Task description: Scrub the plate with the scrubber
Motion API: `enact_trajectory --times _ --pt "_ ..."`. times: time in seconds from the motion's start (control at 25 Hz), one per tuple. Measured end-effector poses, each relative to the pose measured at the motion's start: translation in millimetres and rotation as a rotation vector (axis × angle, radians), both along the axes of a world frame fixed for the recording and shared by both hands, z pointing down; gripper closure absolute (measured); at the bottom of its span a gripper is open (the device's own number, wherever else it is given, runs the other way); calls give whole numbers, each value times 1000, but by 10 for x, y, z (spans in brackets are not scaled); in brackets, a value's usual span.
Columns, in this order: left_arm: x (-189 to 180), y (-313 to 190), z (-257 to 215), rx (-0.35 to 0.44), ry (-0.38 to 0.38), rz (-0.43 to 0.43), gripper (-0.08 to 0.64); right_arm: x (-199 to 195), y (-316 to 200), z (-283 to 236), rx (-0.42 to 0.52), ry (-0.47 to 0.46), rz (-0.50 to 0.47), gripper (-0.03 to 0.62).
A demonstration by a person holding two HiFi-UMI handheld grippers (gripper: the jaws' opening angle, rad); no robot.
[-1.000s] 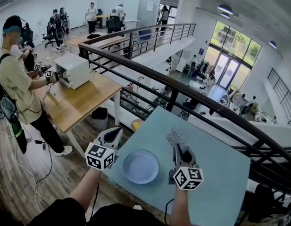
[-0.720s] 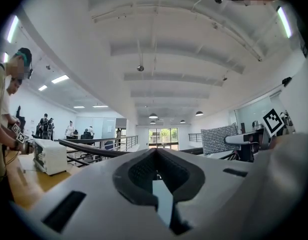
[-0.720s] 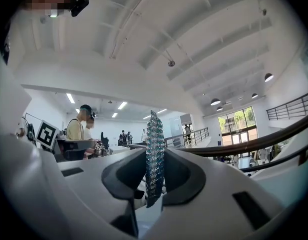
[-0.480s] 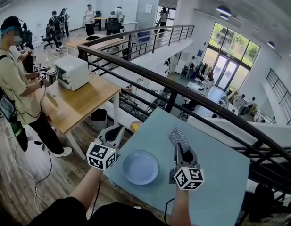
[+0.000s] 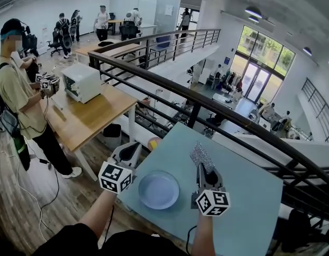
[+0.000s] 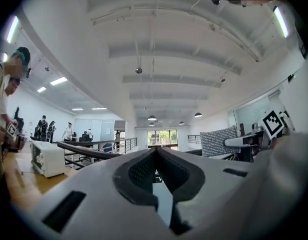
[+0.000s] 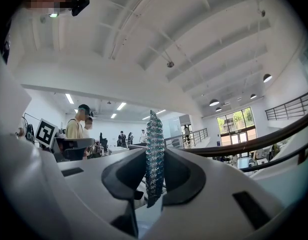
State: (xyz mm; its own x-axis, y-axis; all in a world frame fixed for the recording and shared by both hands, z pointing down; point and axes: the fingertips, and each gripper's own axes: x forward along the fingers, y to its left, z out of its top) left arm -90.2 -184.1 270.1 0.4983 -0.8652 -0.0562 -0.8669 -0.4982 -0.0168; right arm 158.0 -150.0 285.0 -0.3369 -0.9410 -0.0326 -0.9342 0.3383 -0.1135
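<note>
A pale blue round plate (image 5: 159, 189) lies on the light blue table (image 5: 244, 196), between my two grippers. To the plate's right, my right gripper (image 5: 202, 167) is shut on a glittery silver scrubber (image 5: 200, 156), which sticks up past the jaw tips; in the right gripper view the scrubber (image 7: 154, 154) stands edge-on between the closed jaws. My left gripper (image 5: 130, 152) hovers at the table's left edge, left of the plate, shut with nothing in it. In the left gripper view its jaws (image 6: 154, 156) meet, and the scrubber (image 6: 218, 141) shows at the right.
A black metal railing (image 5: 207, 97) runs right behind the table. To the left stands a wooden table (image 5: 84, 116) with a white appliance (image 5: 81, 80), and a person (image 5: 17, 97) beside it holds grippers. Wooden floor lies below at the left.
Both grippers and the plate stay almost still. The person at the wooden table has shifted their grippers slightly.
</note>
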Motion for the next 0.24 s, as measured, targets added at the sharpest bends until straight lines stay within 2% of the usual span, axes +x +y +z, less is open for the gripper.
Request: enact_trajectory --times 0.24 --pt "-48 3 17 6 3 -3 552 -42 -1 34 1 12 8 509"
